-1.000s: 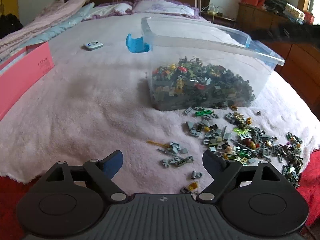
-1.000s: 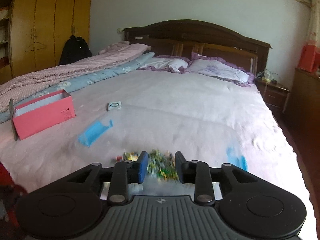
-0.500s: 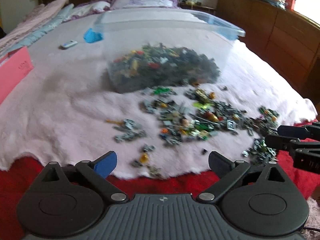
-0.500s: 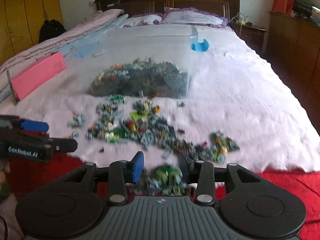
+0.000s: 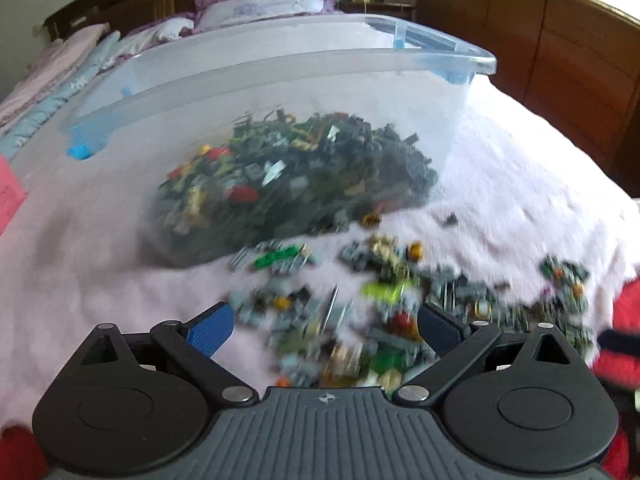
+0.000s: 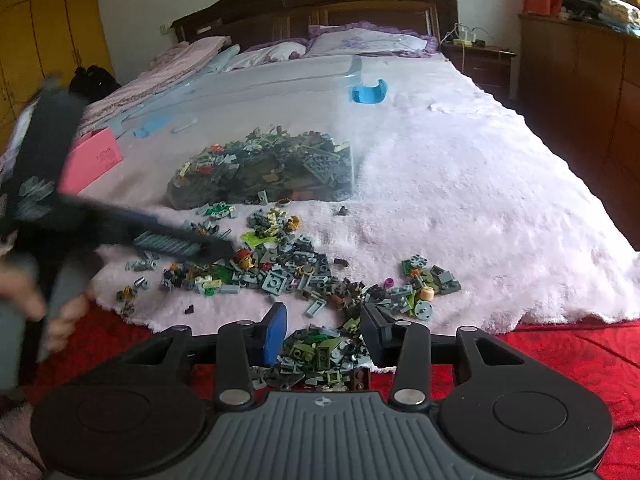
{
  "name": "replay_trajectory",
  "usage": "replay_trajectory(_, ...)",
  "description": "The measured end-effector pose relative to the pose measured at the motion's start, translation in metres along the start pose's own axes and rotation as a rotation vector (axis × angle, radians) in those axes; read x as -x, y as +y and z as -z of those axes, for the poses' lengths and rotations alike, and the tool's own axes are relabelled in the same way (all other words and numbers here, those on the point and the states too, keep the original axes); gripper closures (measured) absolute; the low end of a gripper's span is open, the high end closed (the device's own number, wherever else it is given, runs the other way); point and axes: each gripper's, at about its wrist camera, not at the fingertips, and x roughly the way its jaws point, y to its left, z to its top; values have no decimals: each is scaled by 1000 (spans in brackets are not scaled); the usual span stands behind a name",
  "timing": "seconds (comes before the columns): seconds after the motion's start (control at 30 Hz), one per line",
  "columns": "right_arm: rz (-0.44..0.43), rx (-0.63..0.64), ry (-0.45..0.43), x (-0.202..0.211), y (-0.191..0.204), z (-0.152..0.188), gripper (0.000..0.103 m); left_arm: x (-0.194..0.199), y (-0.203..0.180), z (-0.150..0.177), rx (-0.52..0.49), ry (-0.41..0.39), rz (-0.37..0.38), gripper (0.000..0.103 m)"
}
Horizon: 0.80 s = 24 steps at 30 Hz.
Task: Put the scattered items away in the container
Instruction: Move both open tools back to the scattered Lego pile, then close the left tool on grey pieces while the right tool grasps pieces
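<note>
A clear plastic bin [image 5: 280, 64] with a heap of small toy bricks inside stands on a pale pink fleece on the bed; it also shows in the right wrist view [image 6: 280, 92]. Scattered bricks [image 6: 296, 264] lie in front of it. My left gripper [image 5: 324, 326] is open, low over the blurred scattered bricks [image 5: 360, 308]; it shows from the side in the right wrist view [image 6: 208, 246]. My right gripper [image 6: 322, 334] is partly closed around a clump of bricks [image 6: 320, 354] at the fleece's near edge; whether it grips them is unclear.
A pink box [image 6: 92, 160] lies left of the bin. A blue clip [image 6: 370, 94] lies behind the bin. A red blanket [image 6: 520, 356] runs along the near edge. Wooden cabinets [image 6: 580, 92] stand at the right.
My left gripper moved forward and down over the scattered bricks, still open. My right gripper dropped from above the bin to the near edge of the fleece with bricks between its fingers.
</note>
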Motion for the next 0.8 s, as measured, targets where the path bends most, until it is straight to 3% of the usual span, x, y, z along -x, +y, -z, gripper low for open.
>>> replay_trajectory(0.2, -3, 1, 12, -1, 4, -1, 60, -11, 3, 16, -17, 56, -48, 0)
replay_trajectory(0.47, -55, 68, -14, -16, 21, -7, 61, 24, 37, 52, 47, 67, -157, 1)
replay_trajectory(0.8, -84, 73, 9, -31, 38, -20, 66, 59, 57, 58, 162, -5, -146, 1)
